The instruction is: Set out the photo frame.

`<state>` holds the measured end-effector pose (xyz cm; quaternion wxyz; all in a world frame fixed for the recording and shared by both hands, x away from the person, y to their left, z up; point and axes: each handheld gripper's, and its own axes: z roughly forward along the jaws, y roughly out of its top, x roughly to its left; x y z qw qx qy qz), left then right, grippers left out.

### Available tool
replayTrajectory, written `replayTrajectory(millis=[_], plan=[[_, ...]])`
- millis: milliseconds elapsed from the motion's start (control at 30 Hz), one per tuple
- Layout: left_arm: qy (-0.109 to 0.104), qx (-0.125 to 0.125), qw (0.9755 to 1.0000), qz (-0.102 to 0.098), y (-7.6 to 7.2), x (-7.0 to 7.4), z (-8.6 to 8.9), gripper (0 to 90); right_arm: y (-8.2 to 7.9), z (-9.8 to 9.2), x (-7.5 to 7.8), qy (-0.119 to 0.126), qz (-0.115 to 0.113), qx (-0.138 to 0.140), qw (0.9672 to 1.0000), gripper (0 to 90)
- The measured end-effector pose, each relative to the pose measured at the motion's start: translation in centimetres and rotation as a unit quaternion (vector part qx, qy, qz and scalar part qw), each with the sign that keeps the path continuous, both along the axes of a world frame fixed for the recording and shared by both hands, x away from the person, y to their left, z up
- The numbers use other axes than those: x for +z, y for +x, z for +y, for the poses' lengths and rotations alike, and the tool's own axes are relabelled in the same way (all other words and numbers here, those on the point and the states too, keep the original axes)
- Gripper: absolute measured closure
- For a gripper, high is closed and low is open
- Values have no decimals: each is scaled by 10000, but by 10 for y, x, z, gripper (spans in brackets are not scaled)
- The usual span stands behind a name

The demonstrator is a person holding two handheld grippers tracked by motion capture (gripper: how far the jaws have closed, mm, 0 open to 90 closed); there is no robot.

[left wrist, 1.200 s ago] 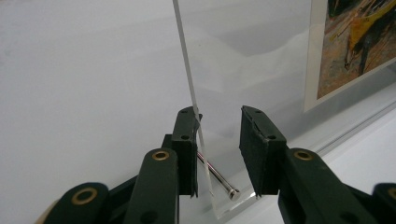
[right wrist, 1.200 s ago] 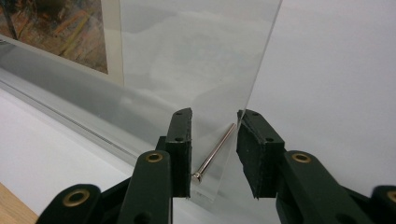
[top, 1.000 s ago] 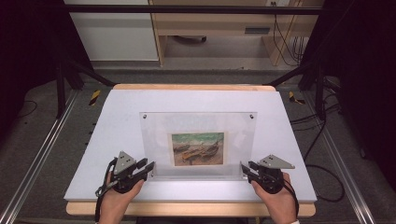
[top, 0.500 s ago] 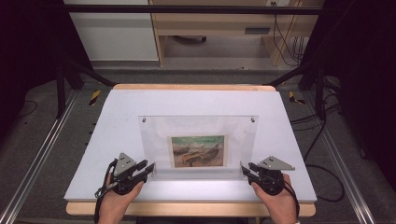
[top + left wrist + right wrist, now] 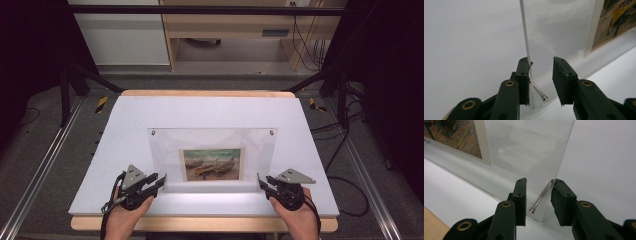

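The clear picture frame (image 5: 212, 159) stands upright near the front of my white counter (image 5: 125, 125), a boat painting (image 5: 212, 164) inside. My left claw (image 5: 540, 80) and right claw (image 5: 538, 200) each straddle a bottom corner and its metal pin (image 5: 541, 196), jaws parted, one pad touching, not clamped. I should close both evenly, then lift level.

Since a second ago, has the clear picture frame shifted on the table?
No. The clear picture frame keeps its place against the table's far wooden edge.
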<state>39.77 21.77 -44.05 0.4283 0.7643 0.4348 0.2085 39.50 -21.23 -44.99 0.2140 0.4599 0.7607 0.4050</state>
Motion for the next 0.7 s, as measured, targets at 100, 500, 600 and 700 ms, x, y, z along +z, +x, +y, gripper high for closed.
replayTrajectory(millis=[100,500,600,700], plan=[[34,-30,10000,20,-1,0,0,659,-1,0,-1,-15,20,3,10000,652],[54,-58,10000,50,-2,-1,0,655,-3,1,-1,-54,51,15,10000,646],[-2,-96,9999,56,-2,-2,1,635,-2,0,-2,-34,36,53,10000,617],[21,-107,9999,52,-2,-4,-1,497,-2,1,-1,46,55,15,10000,446]])
